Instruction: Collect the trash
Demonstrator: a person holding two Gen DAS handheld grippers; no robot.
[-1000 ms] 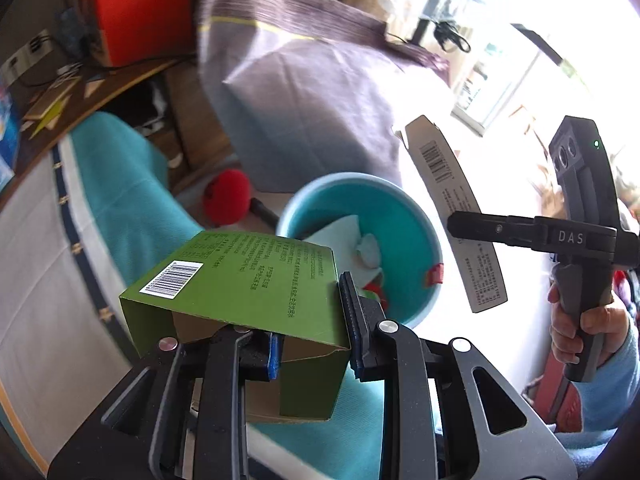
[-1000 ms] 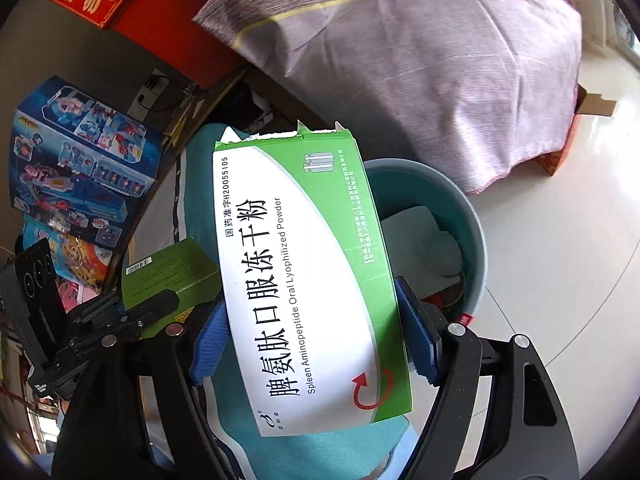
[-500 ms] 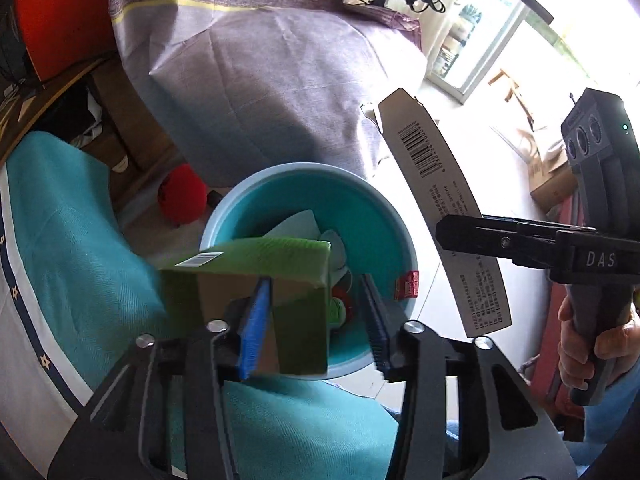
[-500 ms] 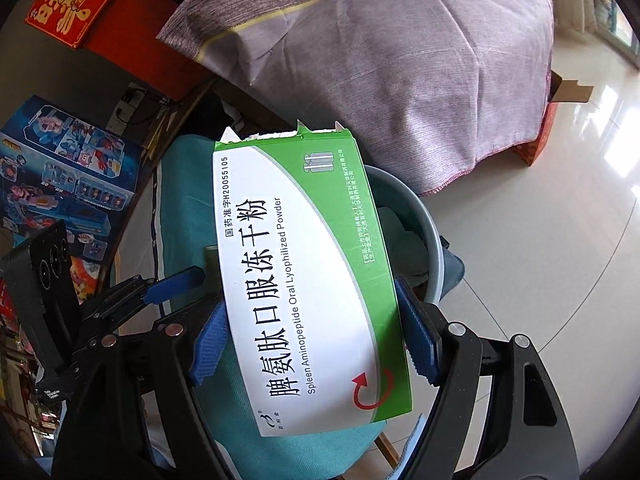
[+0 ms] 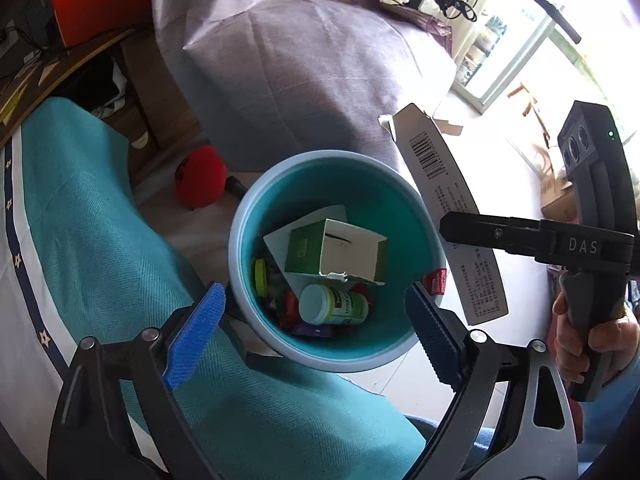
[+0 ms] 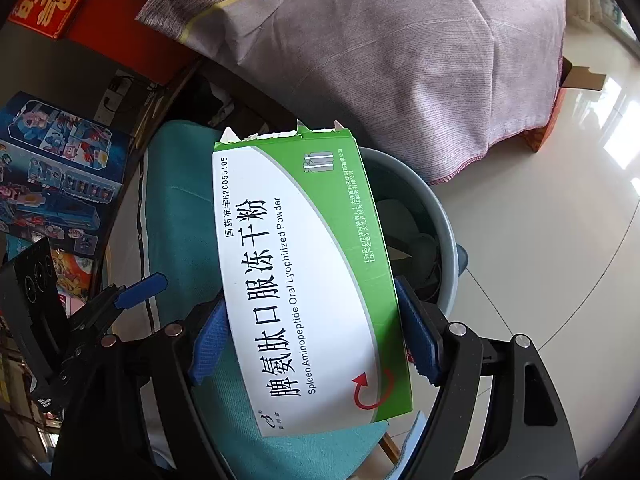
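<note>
Green small carton (image 5: 336, 254) lies inside the teal bin (image 5: 244, 236), atop a white-capped bottle (image 5: 334, 304). Left gripper (image 5: 316, 312) stands wide, holding nothing, above the bin. Right gripper (image 6: 310, 342) clamps the green-and-white medicine box (image 6: 304, 280) beside the bin's rim.

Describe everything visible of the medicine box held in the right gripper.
The medicine box is a flat cardboard carton, white-faced with green borders, printed in Chinese plus "Spleen Aminopeptide Oral Lyophilized Powder" and a red arrow. Its far end is torn open, ragged. The right gripper clamps its long edges between blue-padded fingers. It is held above the teal bin, whose rim shows behind it. The left view shows its grey barcoded back.
</note>
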